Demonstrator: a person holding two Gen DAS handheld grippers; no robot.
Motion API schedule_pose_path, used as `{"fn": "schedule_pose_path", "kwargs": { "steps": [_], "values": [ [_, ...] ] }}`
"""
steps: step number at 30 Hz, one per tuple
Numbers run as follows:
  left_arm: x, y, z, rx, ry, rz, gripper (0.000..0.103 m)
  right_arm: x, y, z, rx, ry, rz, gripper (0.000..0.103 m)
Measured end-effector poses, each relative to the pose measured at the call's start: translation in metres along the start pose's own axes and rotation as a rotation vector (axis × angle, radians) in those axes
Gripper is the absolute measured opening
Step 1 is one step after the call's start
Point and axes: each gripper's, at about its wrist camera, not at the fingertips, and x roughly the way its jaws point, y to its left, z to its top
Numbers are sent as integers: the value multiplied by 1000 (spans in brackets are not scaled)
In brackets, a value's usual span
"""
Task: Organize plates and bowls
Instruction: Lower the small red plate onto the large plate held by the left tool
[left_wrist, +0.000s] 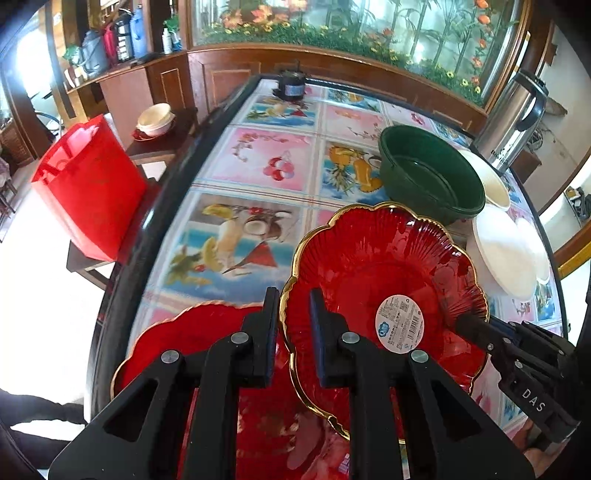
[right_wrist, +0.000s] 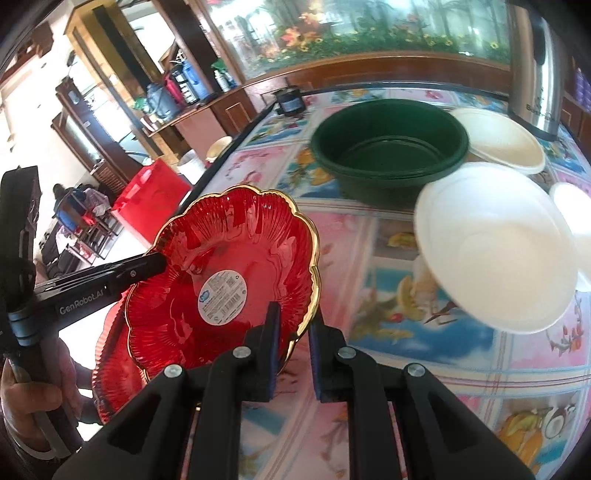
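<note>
Red scalloped plate (left_wrist: 384, 295) was held tilted above a second red plate (left_wrist: 207, 339), over the table (left_wrist: 258, 162).
Left gripper (left_wrist: 293, 325) and right gripper (right_wrist: 293, 332) each pinched its gold rim; next probably stacking it level.

The desk (left_wrist: 258, 162), under a fruit-print cloth, carries a green basin (left_wrist: 430, 173), white bowls (left_wrist: 506, 251), a red plate (left_wrist: 207, 343) and a steel kettle (left_wrist: 513, 122).

The gold-rimmed plate (left_wrist: 369, 266) hangs over another plate (left_wrist: 207, 332), bowls (left_wrist: 428, 173) behind.
</note>
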Motion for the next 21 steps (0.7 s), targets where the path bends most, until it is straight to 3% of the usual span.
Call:
{"fn": "schedule_pose_path", "kwargs": {
  "steps": [12,21],
  "values": [
    [-35,38,-44,-45,-40,20,16,7,39,-12,-99,21,34,16],
    [-44,66,-76,-85,-27,36,16,17,69,-26,-176,51,53,16]
  ]
}}
